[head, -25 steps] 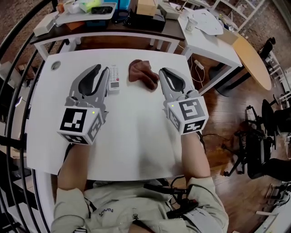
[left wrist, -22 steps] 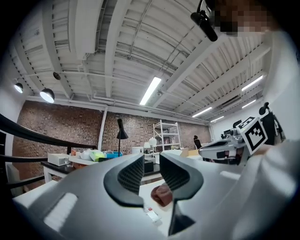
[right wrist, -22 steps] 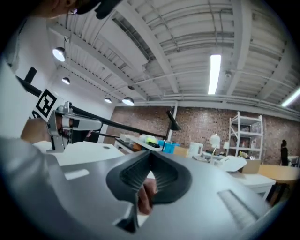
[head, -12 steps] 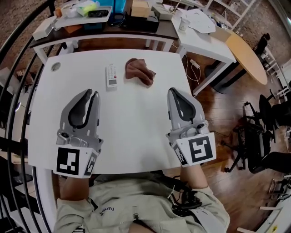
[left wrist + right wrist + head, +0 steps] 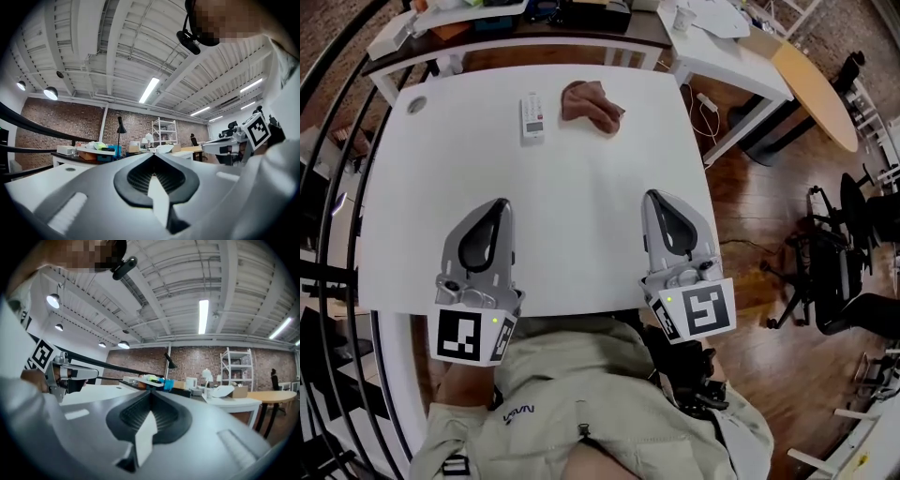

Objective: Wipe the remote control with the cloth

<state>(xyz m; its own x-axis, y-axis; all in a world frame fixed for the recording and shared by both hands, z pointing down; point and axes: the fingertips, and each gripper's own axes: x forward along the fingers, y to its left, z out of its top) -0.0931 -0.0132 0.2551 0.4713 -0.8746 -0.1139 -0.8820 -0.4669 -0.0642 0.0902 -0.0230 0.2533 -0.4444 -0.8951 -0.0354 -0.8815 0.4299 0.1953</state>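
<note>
White tabletop fills most of the head view, and the two things I need lie at its far side, at the top of the frame: the remote control (image 5: 532, 117) flat and face up, pointing away from me, and just beside it to the right, with a small gap, the brown cloth (image 5: 591, 103) lying crumpled. Neither is held, and both are well apart from my tools. My left gripper (image 5: 500, 202) and right gripper (image 5: 652, 195) hover over the near edge of the table (image 5: 581, 216), in the lower half of the frame, roughly parallel and pointing up-frame towards the work. The left jaws have just been closing with nothing between them. In each gripper view the tips now meet and the pads are pressed together on nothing. I judge this a rest pose with no wiping under way. Apart from those two items the table carries only a small round grommet near its upper left corner. Cluttered side tables (image 5: 722, 52) stand beyond it, wooden floor (image 5: 759, 206) and black office chairs (image 5: 834, 272) lie to the right, and a curved black railing (image 5: 336, 202) runs along the left. The left gripper view shows a brick wall (image 5: 70, 136), a shelving unit (image 5: 164, 131) and strip lights overhead.
</note>
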